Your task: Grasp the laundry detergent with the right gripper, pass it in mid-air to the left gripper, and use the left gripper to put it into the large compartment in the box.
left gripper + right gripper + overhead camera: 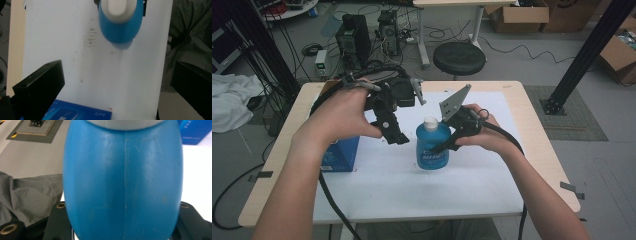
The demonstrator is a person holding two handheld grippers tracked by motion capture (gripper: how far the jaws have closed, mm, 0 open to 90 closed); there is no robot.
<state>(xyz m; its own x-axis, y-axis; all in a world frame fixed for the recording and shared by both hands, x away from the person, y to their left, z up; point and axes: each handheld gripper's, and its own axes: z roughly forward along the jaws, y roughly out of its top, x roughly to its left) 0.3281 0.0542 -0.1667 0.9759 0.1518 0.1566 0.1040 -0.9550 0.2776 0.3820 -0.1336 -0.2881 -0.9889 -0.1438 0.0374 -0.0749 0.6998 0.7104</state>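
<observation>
A blue bottle (432,149) with a white cap (430,122) stands upright over the white mat (472,185) at the table's middle. My right gripper (441,146) is shut on the bottle's body from the right side. In the right gripper view the bottle (122,182) sits close between the two black jaws. My left gripper (394,134) hangs just left of the bottle, open, with nothing between its jaws. The left gripper view looks down on the bottle (120,22) and its cap (119,8), which lie beyond the wide-apart fingers (40,87).
A blue box (339,152) lies on the mat's left side, under my left forearm; it also shows as the blue box (75,113) near the left jaw. The wooden table's edge (542,150) runs to the right. A black stool (459,57) and computer cases stand beyond the table.
</observation>
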